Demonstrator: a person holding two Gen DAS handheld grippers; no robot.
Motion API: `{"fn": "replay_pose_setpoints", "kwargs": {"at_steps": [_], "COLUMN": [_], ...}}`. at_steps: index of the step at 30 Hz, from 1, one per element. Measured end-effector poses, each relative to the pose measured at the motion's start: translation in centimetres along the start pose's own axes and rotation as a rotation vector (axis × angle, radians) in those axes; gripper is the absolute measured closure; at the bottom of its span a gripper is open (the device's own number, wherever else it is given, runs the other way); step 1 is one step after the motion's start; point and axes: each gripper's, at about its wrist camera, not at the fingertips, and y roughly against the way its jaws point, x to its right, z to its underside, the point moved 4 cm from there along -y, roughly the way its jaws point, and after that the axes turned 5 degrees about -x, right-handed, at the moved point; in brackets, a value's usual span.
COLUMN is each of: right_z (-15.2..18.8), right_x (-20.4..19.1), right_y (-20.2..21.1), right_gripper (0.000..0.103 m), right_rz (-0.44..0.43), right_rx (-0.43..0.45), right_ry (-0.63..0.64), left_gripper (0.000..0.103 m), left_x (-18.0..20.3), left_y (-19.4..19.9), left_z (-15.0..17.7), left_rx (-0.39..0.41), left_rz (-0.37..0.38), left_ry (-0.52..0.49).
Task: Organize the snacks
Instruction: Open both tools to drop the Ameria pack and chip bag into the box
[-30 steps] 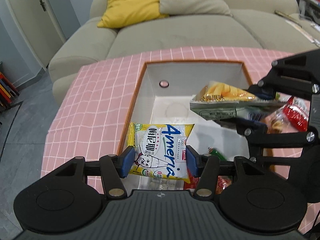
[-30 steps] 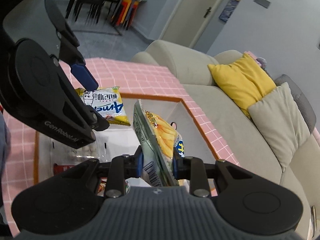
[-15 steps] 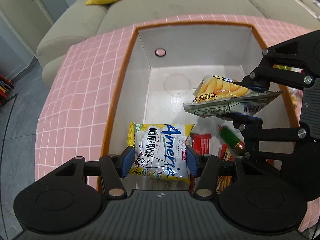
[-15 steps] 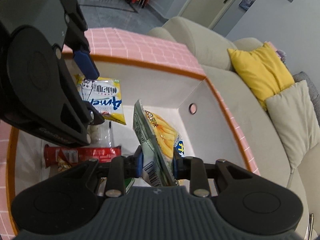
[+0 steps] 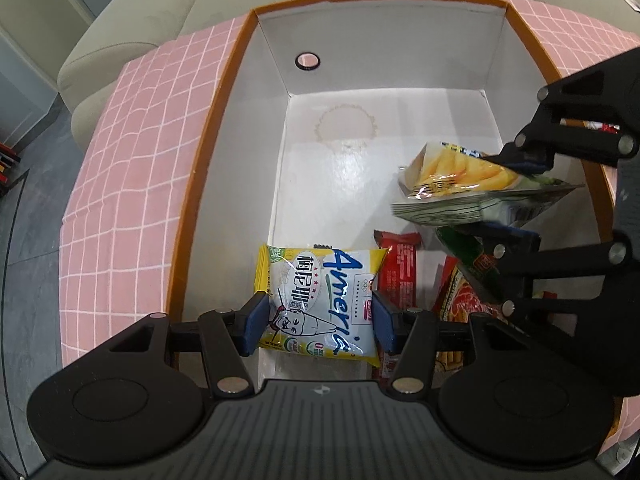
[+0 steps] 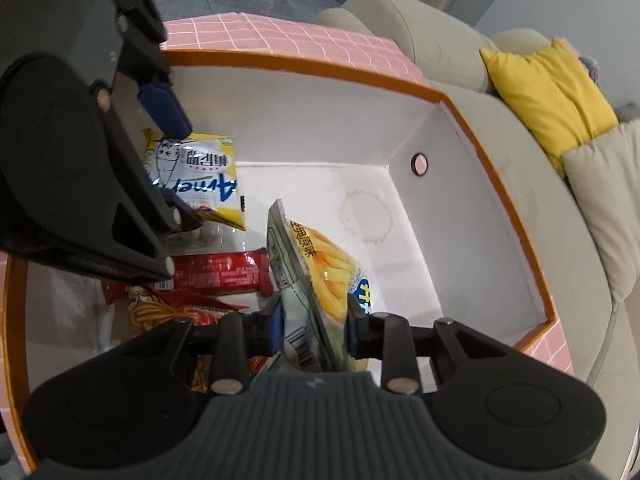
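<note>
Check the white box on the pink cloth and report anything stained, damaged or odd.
One thing stands out: a brownish ring stain marks the white floor of the box toward its far end, like the mark of a wet cup. Nothing looks spilled or torn. The round hole in the side wall looks deliberate, not damage.

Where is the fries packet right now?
The fries packet stands on edge between the right gripper fingers, inside the white box, just right of the red snack bar.

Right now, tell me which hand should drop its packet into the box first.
Right, probably. The right gripper has just been opening its jaws around the fries packet, above bare floor of the box. The left gripper clamps the yellow packet.
</note>
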Motion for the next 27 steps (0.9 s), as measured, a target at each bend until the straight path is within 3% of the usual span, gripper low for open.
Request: {"fn": "replay_pose_setpoints", "kwargs": {"at_steps": [8,13,19,27], "right_z": [-0.1,-0.3,-0.3,0.8], "right_x": [1.1,1.5,2.0,3.7], "right_y": [1.3,2.5,4.8,8.2], "right_gripper": [0.058,0.036,0.029,0.025], "right_rz": [-0.074,-0.094,-0.083,-0.107], "right_rx": [-0.024,-0.030,-0.013,0.021], "right_ry": [-0.102,-0.145,-0.184,-0.345], "left_gripper": [0.040,0.035,0.034,0.033], "left_x": [0.2,0.0,-0.3,0.1], "left_y": [0.4,2.0,4.1,7.7], "left_z": [0.6,0.7,0.8,1.2], "left_rx": [-0.006,0.017,0.054,0.141], "left_rz": [0.011,0.003,-0.011,-0.017], "left_ry": [0.010,0.013,0.031,0.075]}}
